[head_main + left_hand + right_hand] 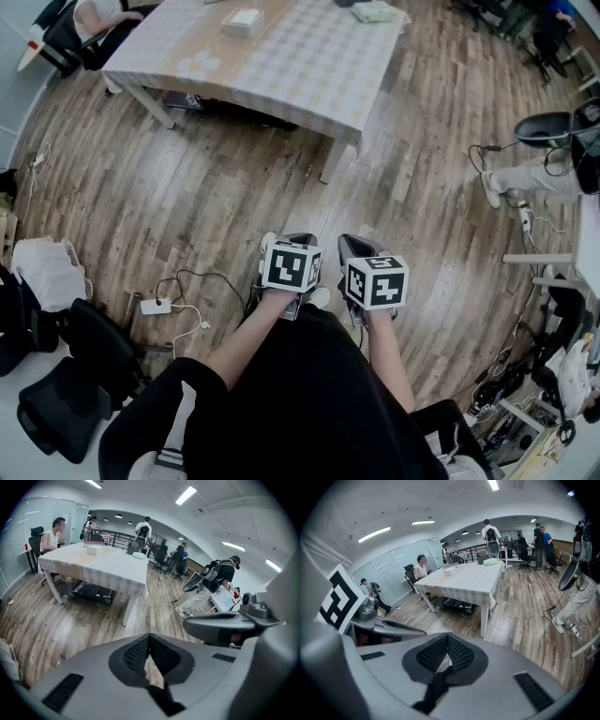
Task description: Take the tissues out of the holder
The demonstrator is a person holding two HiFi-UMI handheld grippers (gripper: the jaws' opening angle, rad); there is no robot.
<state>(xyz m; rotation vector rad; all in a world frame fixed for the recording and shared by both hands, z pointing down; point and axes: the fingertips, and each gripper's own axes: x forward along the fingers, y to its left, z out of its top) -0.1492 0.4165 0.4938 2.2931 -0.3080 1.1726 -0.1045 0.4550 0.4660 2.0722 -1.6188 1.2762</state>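
Note:
The tissue holder [243, 21], a white box, stands on the far side of the table [309, 66] with the checked cloth, well away from both grippers. It shows small in the left gripper view [95, 549] and the right gripper view [449, 571]. My left gripper [298, 241] and right gripper [361, 246] hang side by side over the wooden floor, just in front of the person's body and pointing down and forward. The left gripper's [149, 637] pads meet at the tips with nothing between them. So do the right gripper's [447, 637].
A pale crumpled cloth [375, 11] lies at the table's far right end. A power strip [155, 306] with cables lies on the floor at left, near a black chair [75, 375]. People sit and stand around the room; one person [534, 173] is at right.

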